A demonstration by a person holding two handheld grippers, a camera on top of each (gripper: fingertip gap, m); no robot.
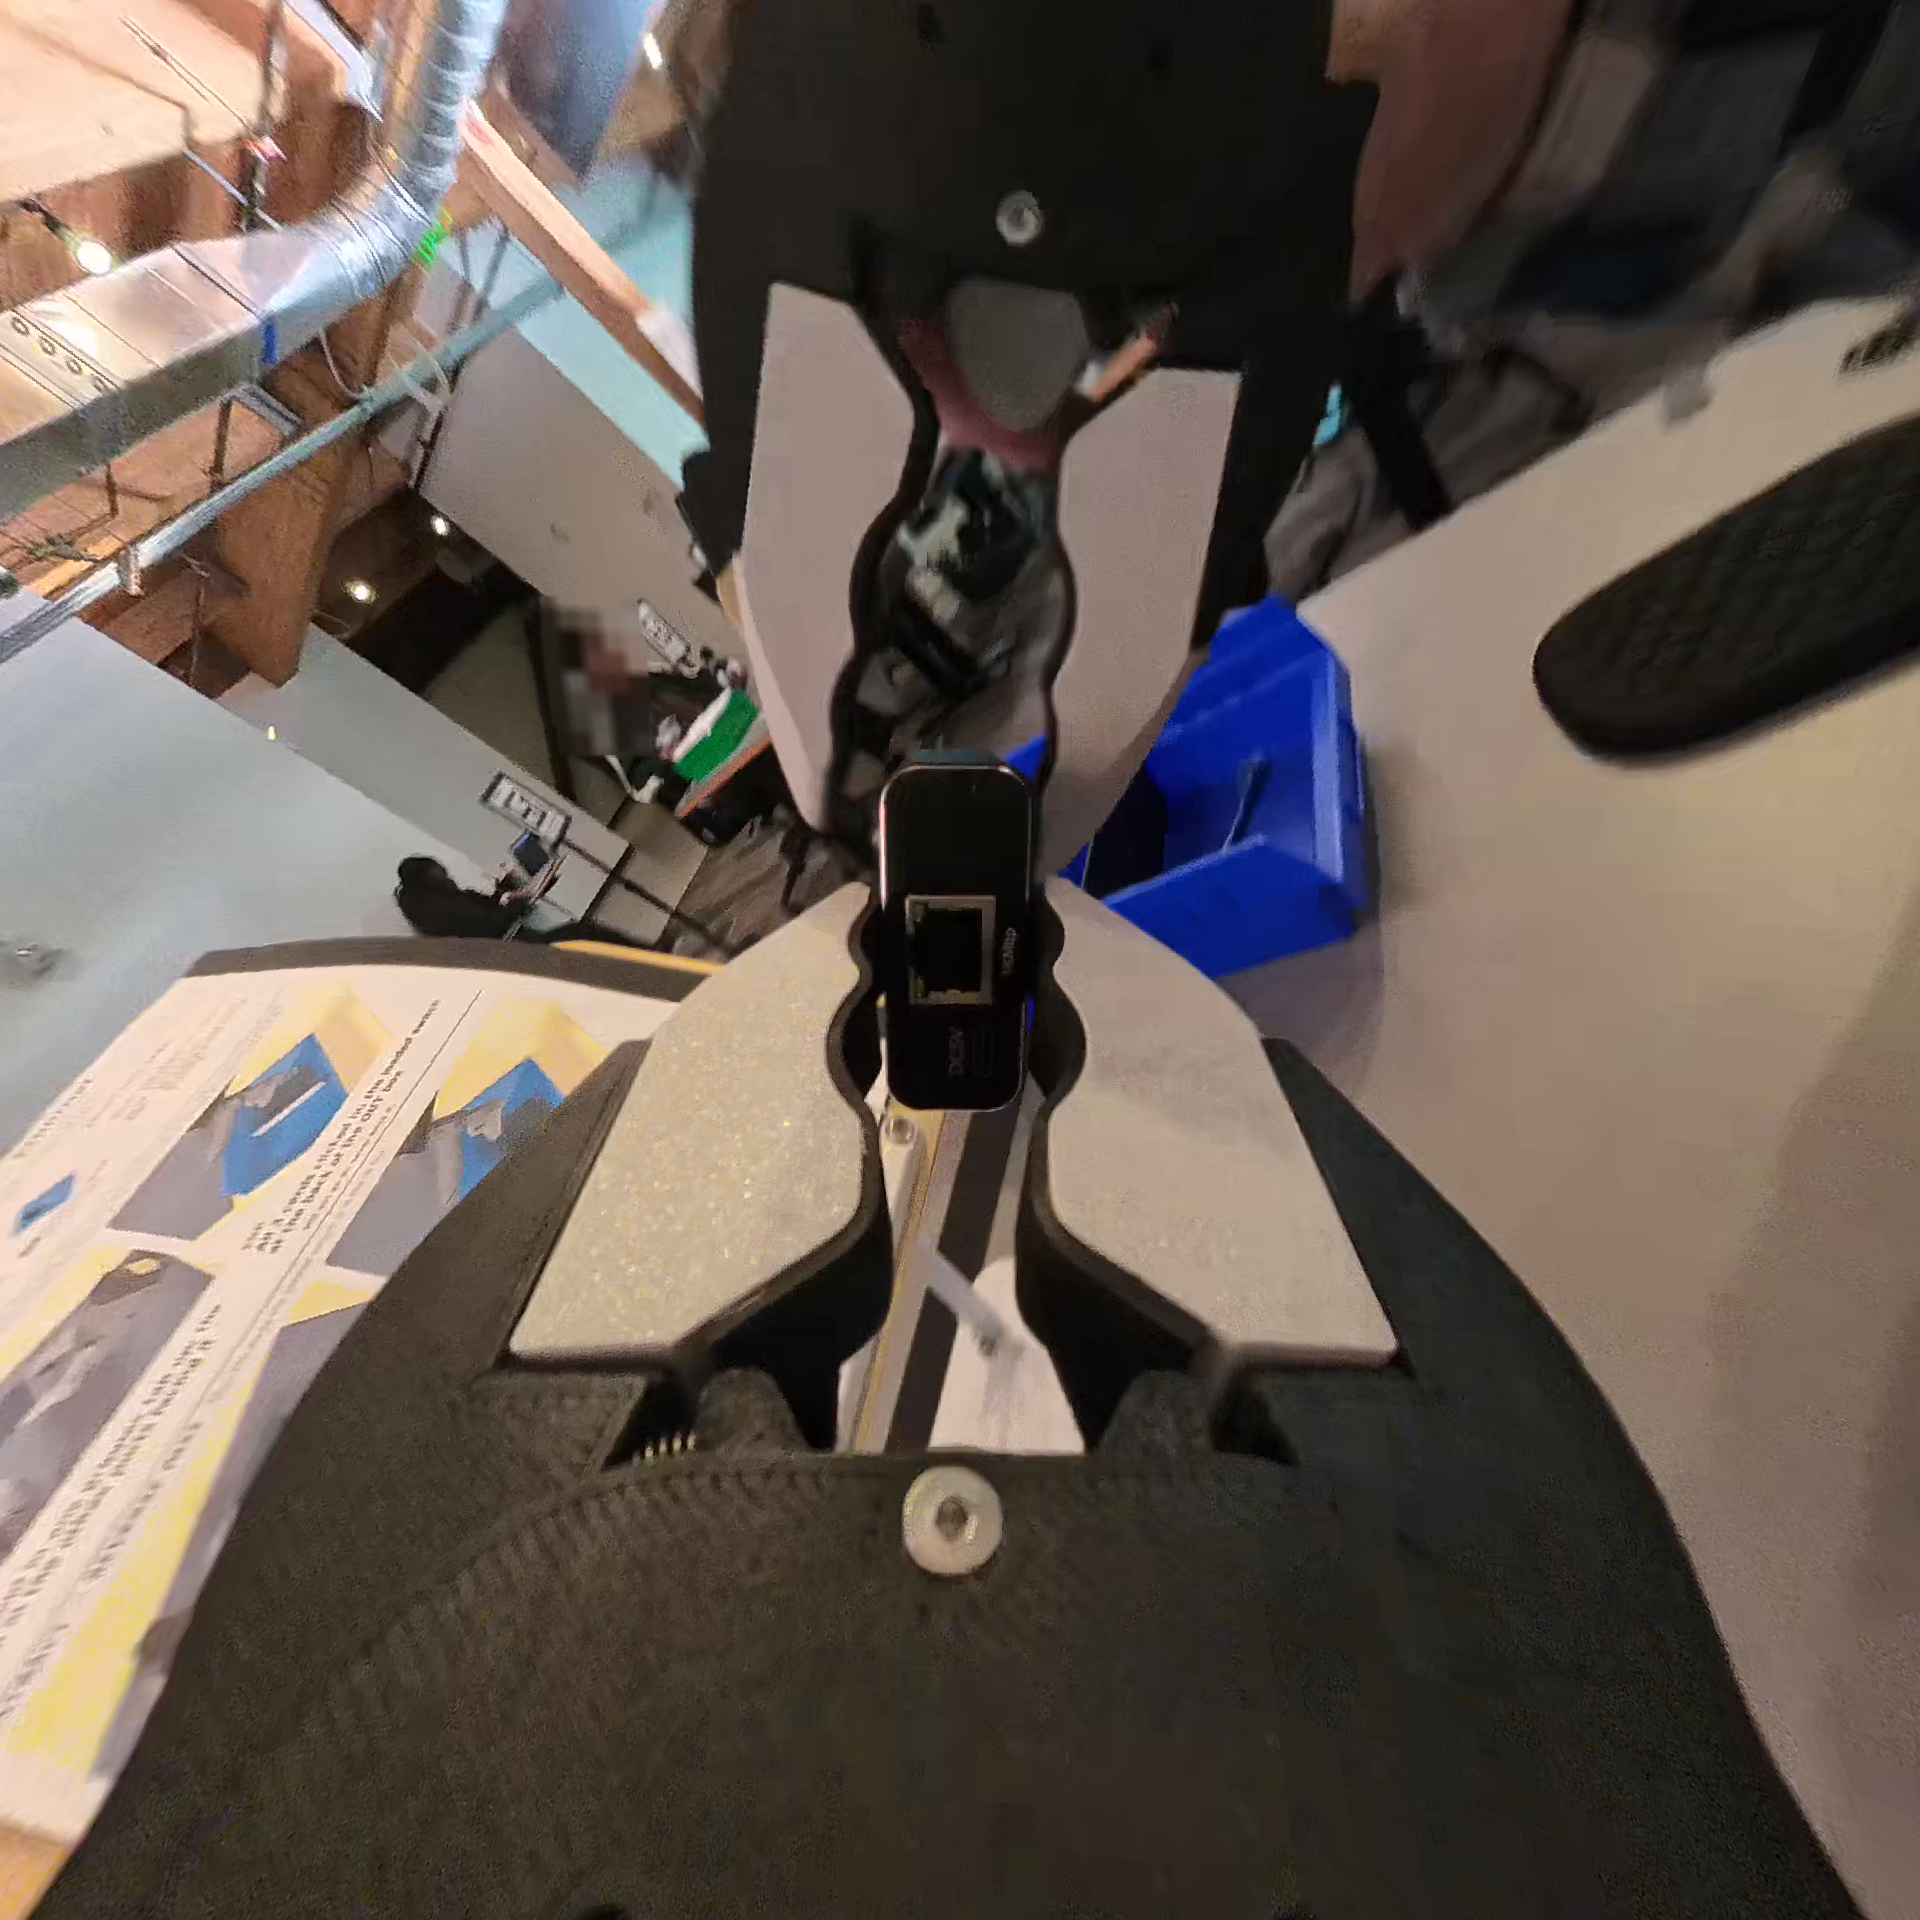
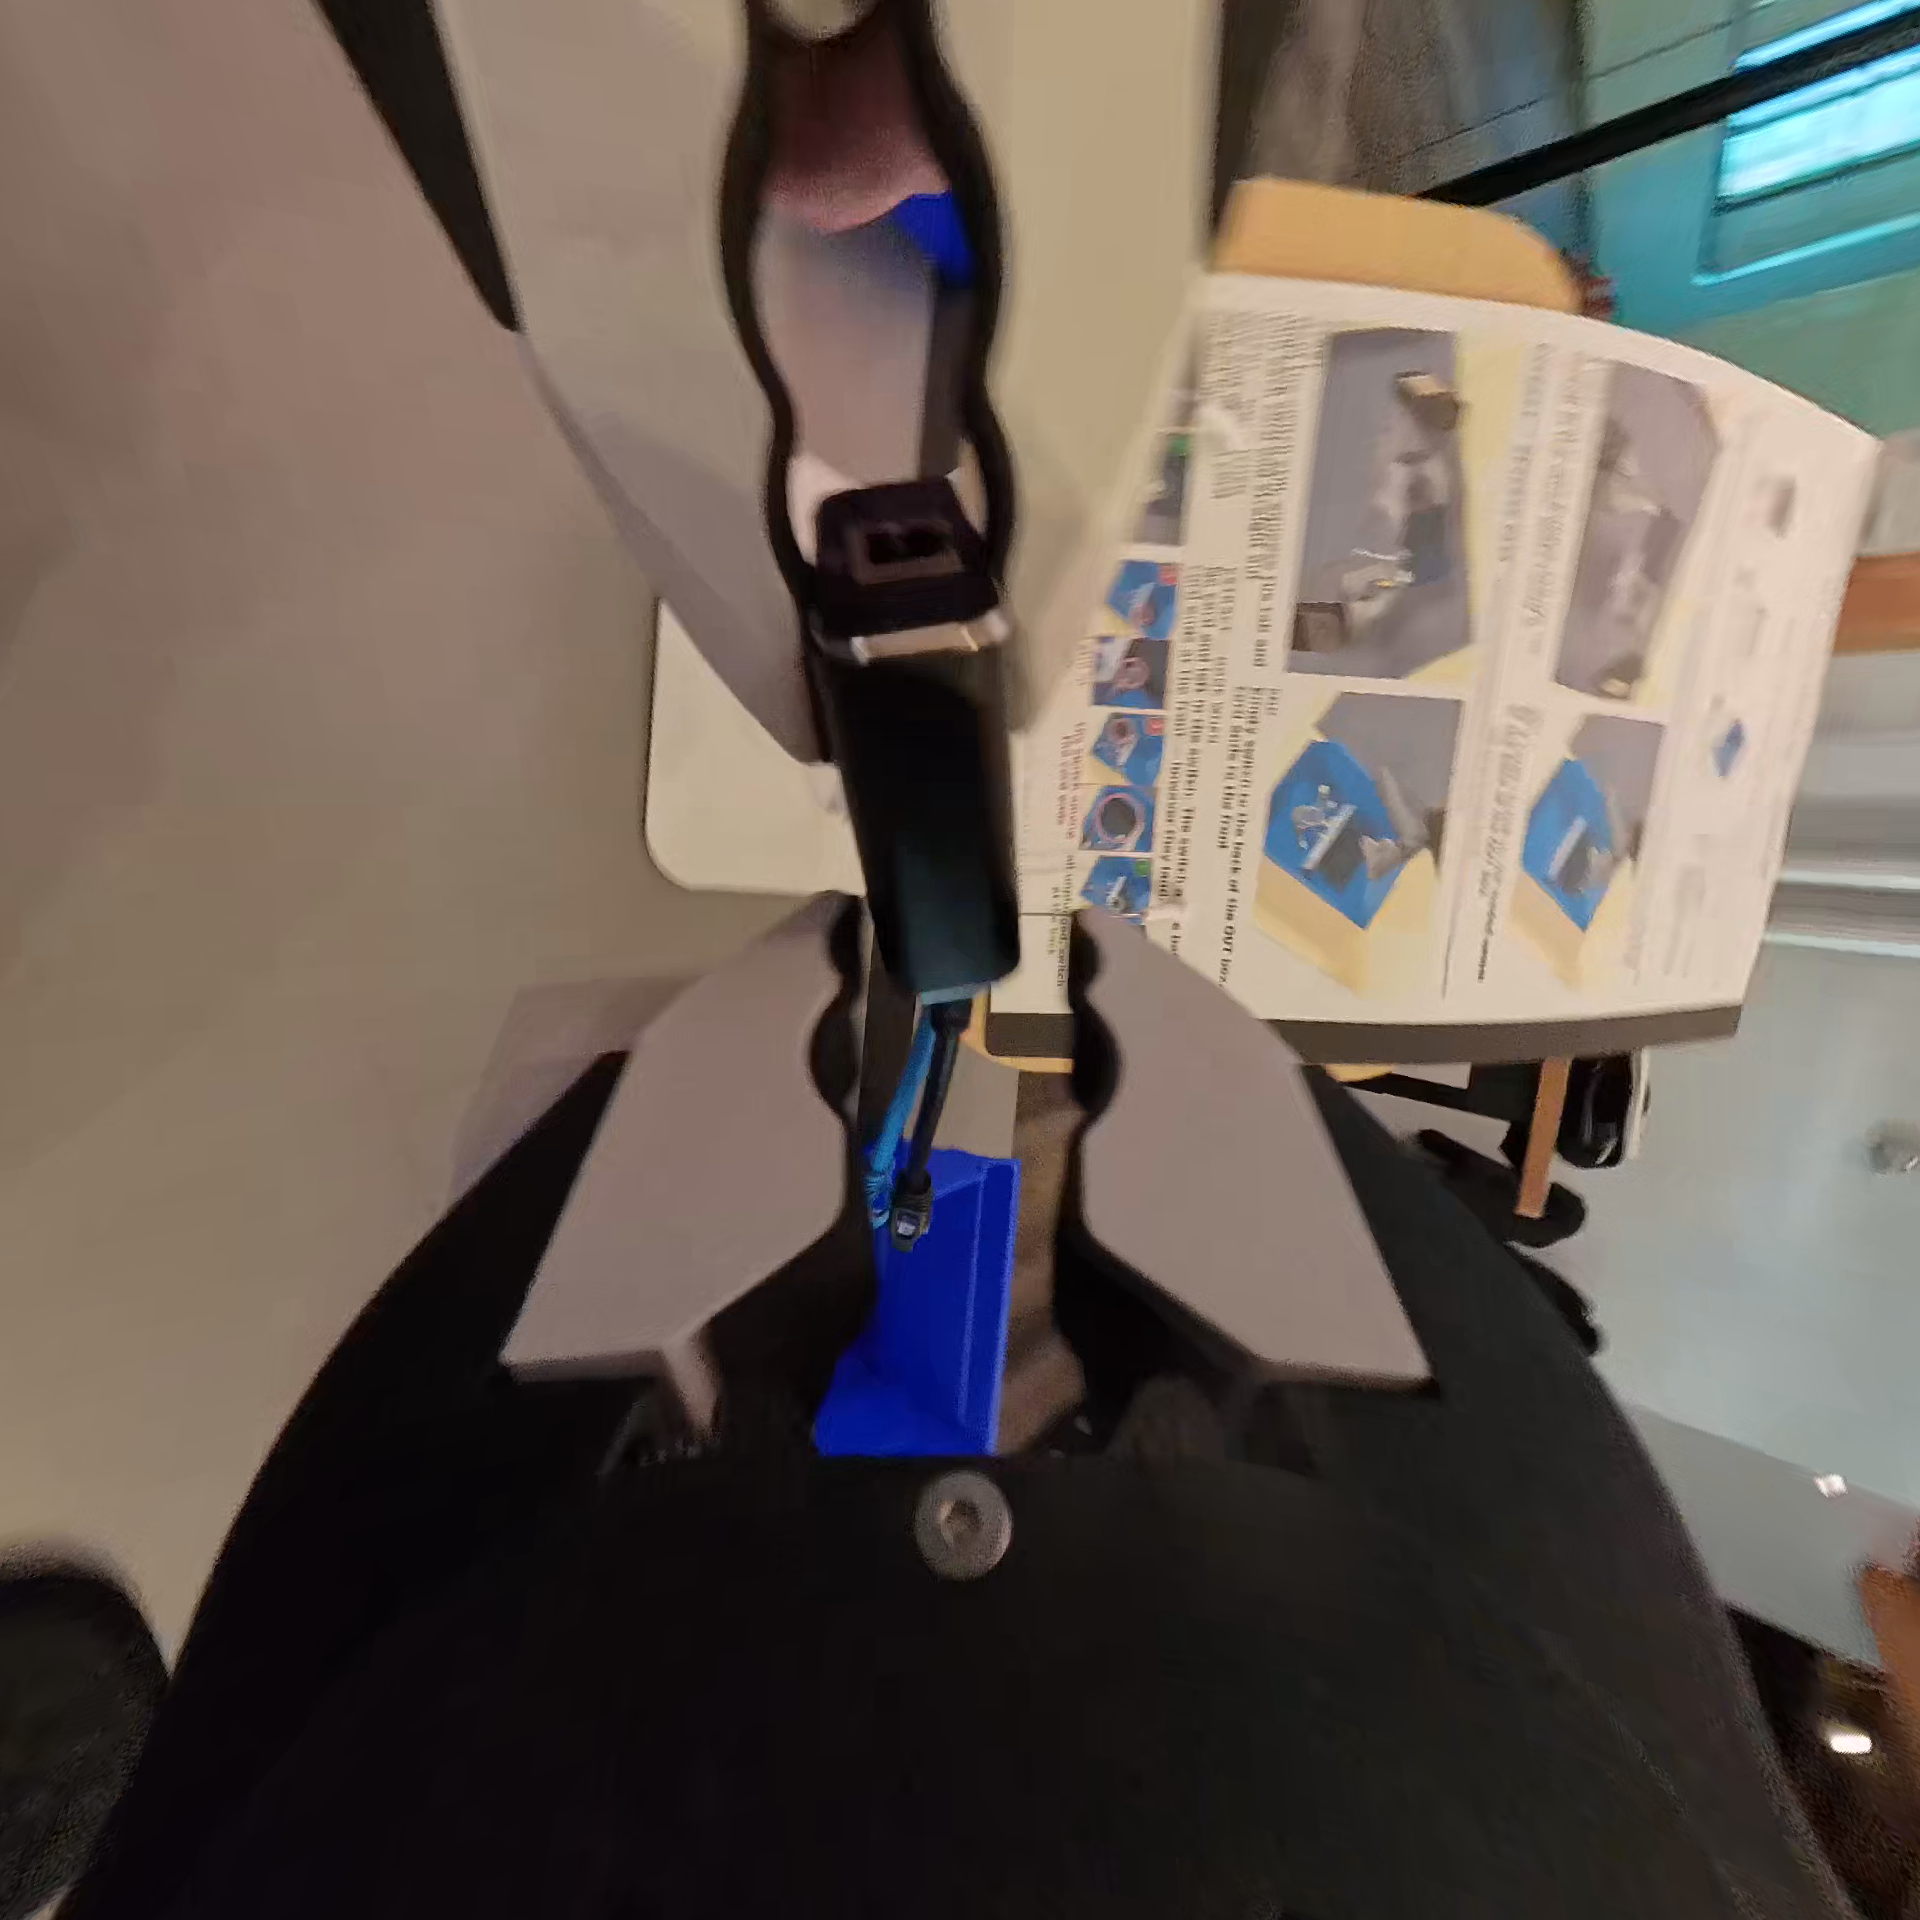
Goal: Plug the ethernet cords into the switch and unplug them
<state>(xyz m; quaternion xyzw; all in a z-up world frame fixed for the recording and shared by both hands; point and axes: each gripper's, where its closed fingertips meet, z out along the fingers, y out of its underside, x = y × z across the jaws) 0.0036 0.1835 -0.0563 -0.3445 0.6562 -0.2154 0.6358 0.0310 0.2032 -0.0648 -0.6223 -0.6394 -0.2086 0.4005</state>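
Bin (image 1: 1247,790), blue, sits on the pale counter (image 1: 1558,1039) beyond the grippers; its dividers show, but the contents cannot be made out in the left wrist view. In the right wrist view only a blue corner of it (image 2: 925,1330) appears between the fingers, with cable ends, one light blue and one black (image 2: 914,1143), hanging in front of it.

Much is blurred: the right wrist view smears with motion, and the instruction sheet (image 2: 1455,675) on its stand is cut off behind the fingers. The background room is tilted and soft.

The switch (image 1: 954,966) is a small black slab with rounded corners and a glossy end face bearing one square socket rimmed in metal and a smaller slot beneath. It is held up off the counter between the two grippers. The left gripper (image 1: 954,971) has its jaws clenched on the switch's end, grey pads pressing both sides. The right gripper (image 2: 961,966) faces it with jaws released, the switch's far end (image 2: 935,831) standing between them with a gap at the right pad.
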